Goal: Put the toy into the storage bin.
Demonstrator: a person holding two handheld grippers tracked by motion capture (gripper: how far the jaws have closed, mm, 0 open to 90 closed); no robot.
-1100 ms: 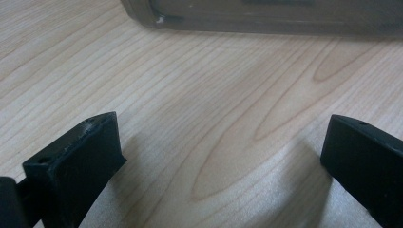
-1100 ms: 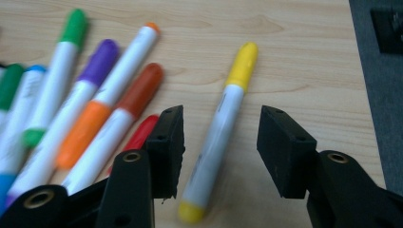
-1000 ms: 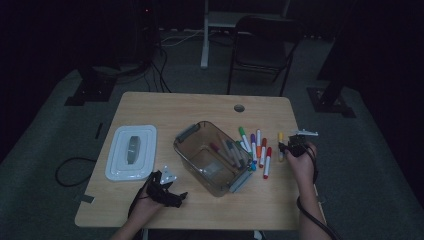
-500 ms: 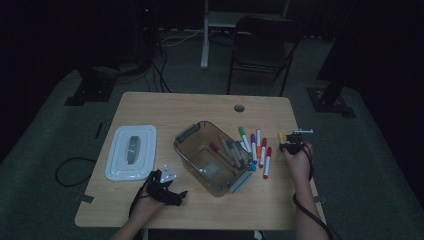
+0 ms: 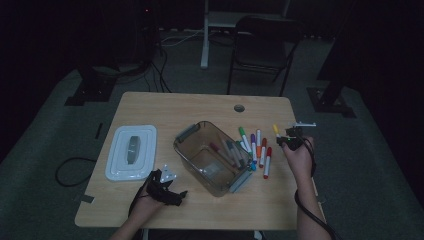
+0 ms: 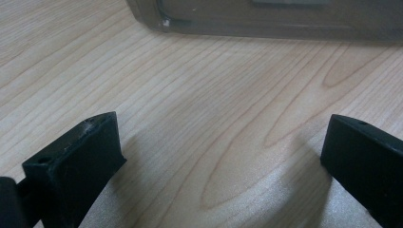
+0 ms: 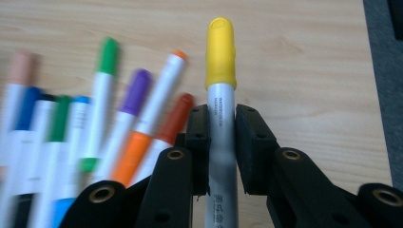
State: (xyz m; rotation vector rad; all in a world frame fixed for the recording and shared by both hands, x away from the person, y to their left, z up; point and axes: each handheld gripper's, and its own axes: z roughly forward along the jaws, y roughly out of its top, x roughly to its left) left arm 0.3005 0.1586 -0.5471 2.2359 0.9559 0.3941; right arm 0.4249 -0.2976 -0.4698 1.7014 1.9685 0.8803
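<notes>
My right gripper (image 7: 222,142) is shut on a yellow-capped marker (image 7: 221,52), its grey barrel clamped between both pads, cap pointing away. In the high view that right gripper (image 5: 288,136) is held just above the table's right side with the yellow marker (image 5: 275,129) sticking out to the left. Several loose markers (image 5: 257,145) lie beside it, blurred in the right gripper view (image 7: 100,118). A clear plastic bin (image 5: 186,134) with a few markers inside stands mid-table. My left gripper (image 5: 175,192) rests open on the wood (image 6: 223,156), nothing between its jaws, facing the bin's wall (image 6: 266,19).
A white lid (image 5: 131,152) lies on the table's left part. The wooden table (image 5: 200,107) has a cable hole (image 5: 239,108) near its far edge. A chair (image 5: 260,45) and stands are on the dark floor behind.
My right hand has risen a little with the yellow marker in its jaws. The left hand has stayed where it was.
</notes>
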